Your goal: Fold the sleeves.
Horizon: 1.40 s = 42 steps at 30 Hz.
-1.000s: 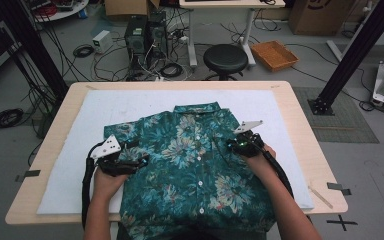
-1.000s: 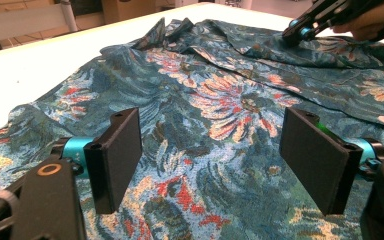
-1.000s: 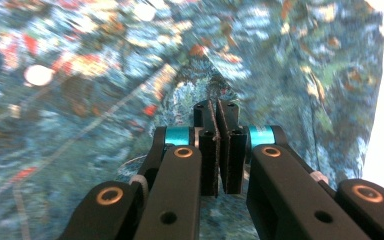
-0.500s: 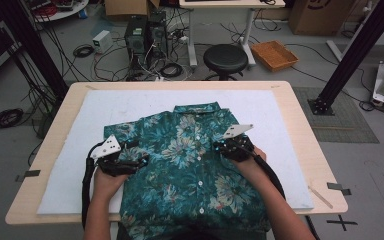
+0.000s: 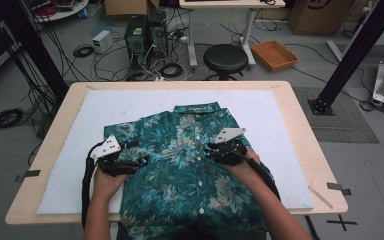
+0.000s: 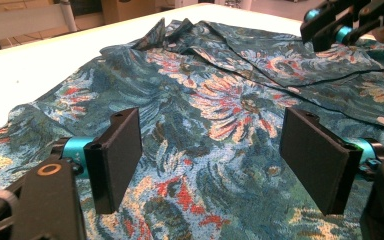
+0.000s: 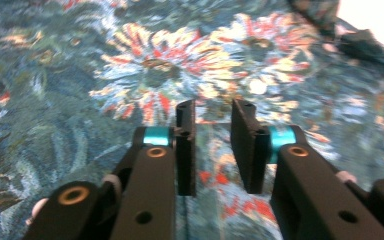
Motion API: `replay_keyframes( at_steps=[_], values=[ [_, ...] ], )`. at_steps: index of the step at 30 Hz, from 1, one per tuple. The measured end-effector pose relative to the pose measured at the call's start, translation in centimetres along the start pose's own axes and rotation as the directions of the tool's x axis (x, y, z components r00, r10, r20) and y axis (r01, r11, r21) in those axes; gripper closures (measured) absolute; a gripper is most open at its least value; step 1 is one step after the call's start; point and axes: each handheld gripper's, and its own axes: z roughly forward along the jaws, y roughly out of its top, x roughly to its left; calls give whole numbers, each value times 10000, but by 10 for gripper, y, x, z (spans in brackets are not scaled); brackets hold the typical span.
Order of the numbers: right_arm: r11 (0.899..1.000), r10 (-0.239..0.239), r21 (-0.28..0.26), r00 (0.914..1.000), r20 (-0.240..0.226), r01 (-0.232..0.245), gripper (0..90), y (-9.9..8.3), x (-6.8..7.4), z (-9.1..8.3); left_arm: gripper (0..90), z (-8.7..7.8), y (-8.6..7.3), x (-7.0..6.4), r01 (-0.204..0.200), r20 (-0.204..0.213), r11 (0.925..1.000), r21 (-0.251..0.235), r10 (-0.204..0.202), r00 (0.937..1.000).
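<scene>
Teal floral-print button-up shirt [image 5: 190, 165] lies front up, collar at the far end, on a white sheet [image 5: 280, 115] covering the light wooden tabletop [image 5: 305, 135]; its hem hangs over the near edge. Left tool [image 5: 135, 161] rests on the shirt's left sleeve area, jaws spread wide with cloth beneath. Right tool [image 5: 211, 150] sits right of the button placket, jaws narrowed to a small gap, nothing pinched.

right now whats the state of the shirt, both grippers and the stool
shirt: spread flat on the white mat, front up, buttoned, collar away from the person, right side folded in over the front
left gripper: jaws wide open, low over the shirt
right gripper: jaws close together with a narrow gap, nothing between them, over the shirt
stool: upright on the floor beyond the table
</scene>
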Motion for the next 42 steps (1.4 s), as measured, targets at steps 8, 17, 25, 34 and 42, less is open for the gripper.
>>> replay_keyframes(
  at_steps=[8,17,25,34,42],
  values=[
    [9975,692,-178,9950,725,-681,680,-18,-27,-25,252,0,0,0,7,-16,10000,0,-7,10000],
    [9886,1503,-344,9772,1499,-1467,668,-43,-53,-53,252,0,0,0,13,-22,10000,3,-13,10000],
    [9748,2229,-466,9542,1995,-2180,647,-73,-72,-68,252,0,0,0,-9,-24,10000,23,9,10000],
    [9618,2725,-831,9418,1970,-2609,550,-92,-90,-87,252,0,0,0,16,-34,10000,17,-16,10000],
    [9433,3234,-1344,9312,1682,-3034,440,-116,-100,-88,252,0,0,0,-13,-41,10000,40,13,10000]
  ],
)
